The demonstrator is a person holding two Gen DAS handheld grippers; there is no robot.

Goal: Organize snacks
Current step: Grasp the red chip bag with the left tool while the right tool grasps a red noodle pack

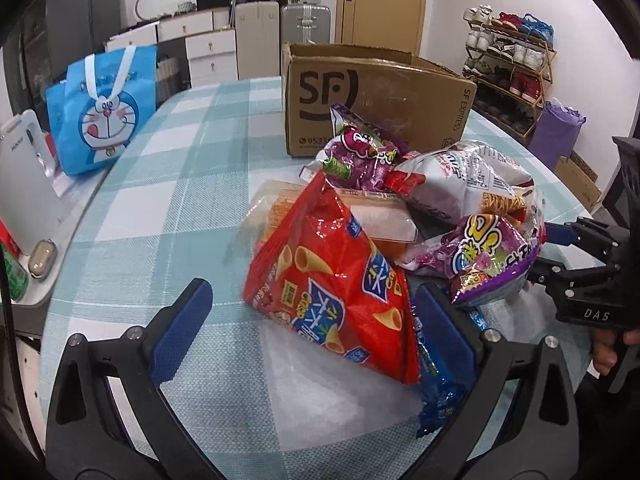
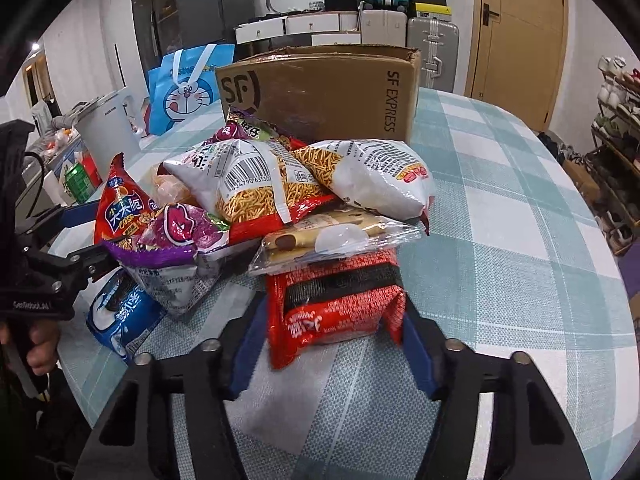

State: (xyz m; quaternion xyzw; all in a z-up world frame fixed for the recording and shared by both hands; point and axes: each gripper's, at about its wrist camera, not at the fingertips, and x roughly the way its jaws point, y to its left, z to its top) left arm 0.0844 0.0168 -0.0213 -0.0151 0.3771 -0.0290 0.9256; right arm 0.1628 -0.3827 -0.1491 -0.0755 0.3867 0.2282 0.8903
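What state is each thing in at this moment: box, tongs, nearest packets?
Brown cardboard SF box: upright, top flaps open.
Right tongs: shut on red noodle packet at the pile's near edge.
Left tongs: open, straddling red cone-snack bag, which leans tilted on the pile.
Blue biscuit packet: flat on checked tablecloth.

Shiny bags, soft cloth, rough brown box

The red cone-snack bag [image 1: 336, 280] and the red noodle pack [image 2: 336, 304] are shiny, crinkly plastic. The see-through wrapper [image 2: 332, 240] is clear, glossy plastic. The worktop [image 1: 180, 184] wears a woven checked cloth that looks matt. The cardboard box [image 1: 384, 96] is dull brown paper board with worn edges. The right tongs [image 2: 334, 354] are matt black plastic with blue pads.
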